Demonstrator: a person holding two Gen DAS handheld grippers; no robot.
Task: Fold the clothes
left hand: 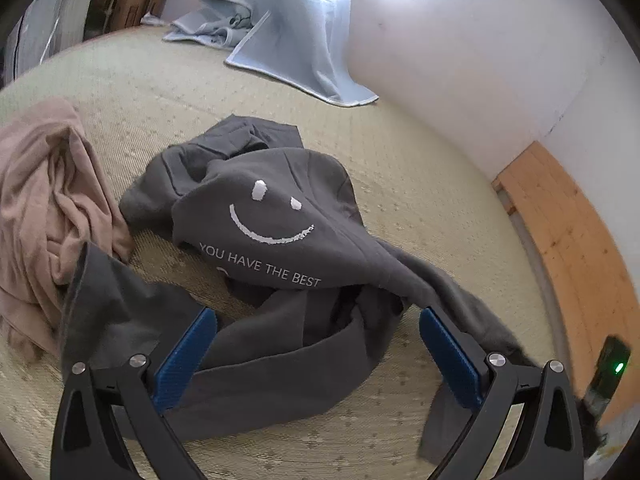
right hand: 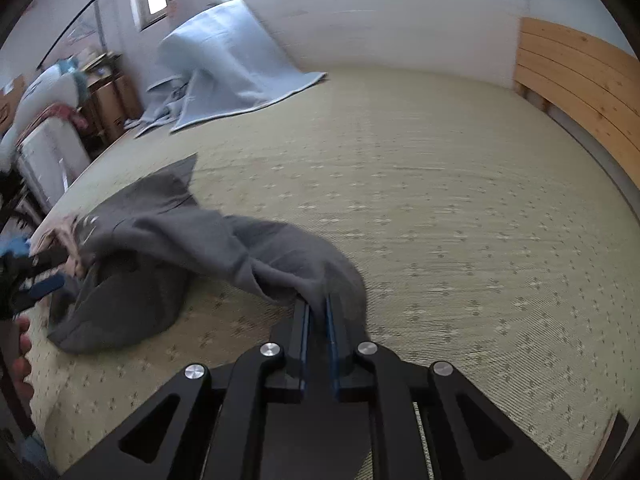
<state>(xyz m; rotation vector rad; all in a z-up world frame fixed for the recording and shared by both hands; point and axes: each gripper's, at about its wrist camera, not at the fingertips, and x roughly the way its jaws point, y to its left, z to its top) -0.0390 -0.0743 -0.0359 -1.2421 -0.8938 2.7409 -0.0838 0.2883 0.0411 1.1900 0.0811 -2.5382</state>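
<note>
A crumpled dark grey shirt with a white smiley and the words "YOU HAVE THE BEST" lies on a pale green woven mat. My left gripper is open, its blue pads on either side of the shirt's near folds, holding nothing. In the right wrist view the same shirt stretches from the left toward my right gripper, which is shut on a bunched part of its cloth. The left gripper shows at the far left edge there.
A crumpled pink garment lies left of the shirt. A light blue blanket is draped at the far side of the mat. A wooden headboard borders the mat on the right. Boxes and furniture stand beyond the left edge.
</note>
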